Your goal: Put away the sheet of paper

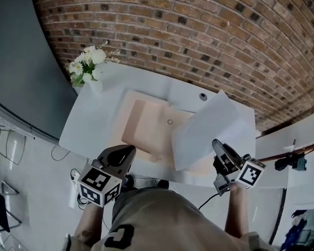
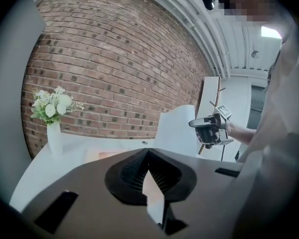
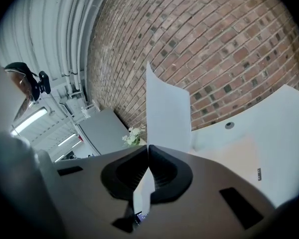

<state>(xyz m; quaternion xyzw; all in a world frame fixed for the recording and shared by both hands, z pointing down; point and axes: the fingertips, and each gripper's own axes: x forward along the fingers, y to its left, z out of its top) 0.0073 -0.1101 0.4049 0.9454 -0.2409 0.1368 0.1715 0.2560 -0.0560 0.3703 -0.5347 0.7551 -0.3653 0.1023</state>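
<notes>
A white sheet of paper (image 1: pixel 209 129) is held tilted up above the right half of the white table (image 1: pixel 89 124). My right gripper (image 1: pixel 215 144) is shut on its near edge. In the right gripper view the sheet of paper (image 3: pixel 167 113) rises straight from the closed jaws of the right gripper (image 3: pixel 148 147). My left gripper (image 1: pixel 130 150) hovers at the table's front edge, left of the sheet, shut with nothing in it. From the left gripper (image 2: pixel 148 152) I see the sheet of paper (image 2: pixel 177 128) and the right gripper (image 2: pixel 197 124) off to the right.
A peach-coloured flat folder or pad (image 1: pixel 146 127) lies in the middle of the table, partly under the lifted sheet. A white vase of flowers (image 1: pixel 89 61) stands at the far left corner. A round cable hole (image 1: pixel 203 96) sits near the brick wall (image 1: pixel 199 30).
</notes>
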